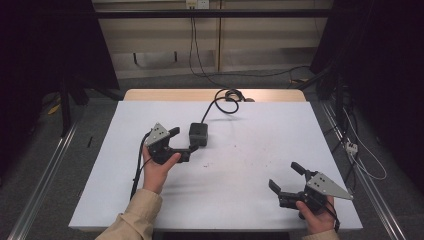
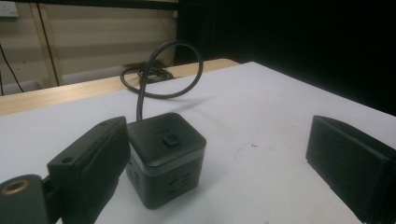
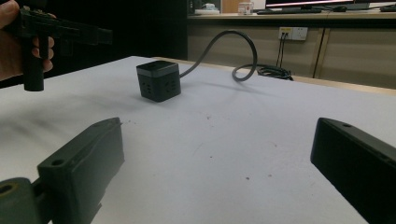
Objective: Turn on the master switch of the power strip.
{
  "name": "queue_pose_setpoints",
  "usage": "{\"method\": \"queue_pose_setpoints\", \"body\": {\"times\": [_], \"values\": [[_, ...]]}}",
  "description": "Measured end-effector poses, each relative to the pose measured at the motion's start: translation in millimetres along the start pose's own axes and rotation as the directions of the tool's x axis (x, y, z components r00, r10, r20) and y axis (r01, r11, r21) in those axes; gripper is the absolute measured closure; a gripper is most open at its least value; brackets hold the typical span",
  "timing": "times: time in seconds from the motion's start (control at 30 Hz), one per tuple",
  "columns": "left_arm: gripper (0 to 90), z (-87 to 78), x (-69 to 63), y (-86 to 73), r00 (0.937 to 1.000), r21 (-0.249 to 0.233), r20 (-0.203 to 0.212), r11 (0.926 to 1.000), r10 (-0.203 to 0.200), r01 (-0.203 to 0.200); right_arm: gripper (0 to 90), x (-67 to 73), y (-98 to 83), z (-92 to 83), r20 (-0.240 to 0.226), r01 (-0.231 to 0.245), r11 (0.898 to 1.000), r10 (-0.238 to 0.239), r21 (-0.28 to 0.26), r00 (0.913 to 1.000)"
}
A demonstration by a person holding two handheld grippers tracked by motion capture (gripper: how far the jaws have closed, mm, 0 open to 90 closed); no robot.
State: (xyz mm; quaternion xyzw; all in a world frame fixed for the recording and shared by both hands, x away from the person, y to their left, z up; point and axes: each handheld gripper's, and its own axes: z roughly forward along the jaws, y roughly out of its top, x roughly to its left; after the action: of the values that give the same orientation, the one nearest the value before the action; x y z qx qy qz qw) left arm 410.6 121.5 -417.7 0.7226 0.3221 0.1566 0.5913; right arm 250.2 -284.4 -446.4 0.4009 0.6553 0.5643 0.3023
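From the high view I see the whole white table (image 1: pixel 250 165), with a black cube-shaped power block (image 1: pixel 198 134) left of centre and its thick cable (image 1: pixel 222 102) looping back to the wooden far edge (image 1: pixel 210 94).

My left gripper view adds detail the overhead lacks: the power block (image 2: pixel 166 156) has a small square button on its top face, a lighter grey band below the top, and socket slots on the side facing me. Its cable (image 2: pixel 161 70) rises from the rear and curls into a loop.

My right gripper view shows the power block (image 3: pixel 158 80) from farther off, sitting flat on the table (image 3: pixel 224 140), with slots on two visible sides. It also catches the left hand (image 3: pixel 14 42) at upper left.

The left gripper (image 1: pixel 186 142) is held by my left hand (image 1: pixel 157 167), jaws spread, pointing right toward the block. In the left gripper view one jaw sits just beside, perhaps touching, the block's left side; the other stands well clear on the right.

The right gripper (image 1: pixel 285 176) is in my right hand (image 1: pixel 316 212) near the table's near right corner, jaws spread wide over bare table, well apart from the block.
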Motion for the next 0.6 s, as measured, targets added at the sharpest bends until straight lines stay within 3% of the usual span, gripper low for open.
{"method": "queue_pose_setpoints", "body": {"times": [0.6], "values": [[6.7, 13.6, 6.2, 6.4, 0.9997, 0.004, -0.02, 0.9999, -0.012, 0.012, 2.2, -0.6, 0.4, -0.4, 0.004, -0.005, 1.0, 0.005, -0.005, 1.0]]}}
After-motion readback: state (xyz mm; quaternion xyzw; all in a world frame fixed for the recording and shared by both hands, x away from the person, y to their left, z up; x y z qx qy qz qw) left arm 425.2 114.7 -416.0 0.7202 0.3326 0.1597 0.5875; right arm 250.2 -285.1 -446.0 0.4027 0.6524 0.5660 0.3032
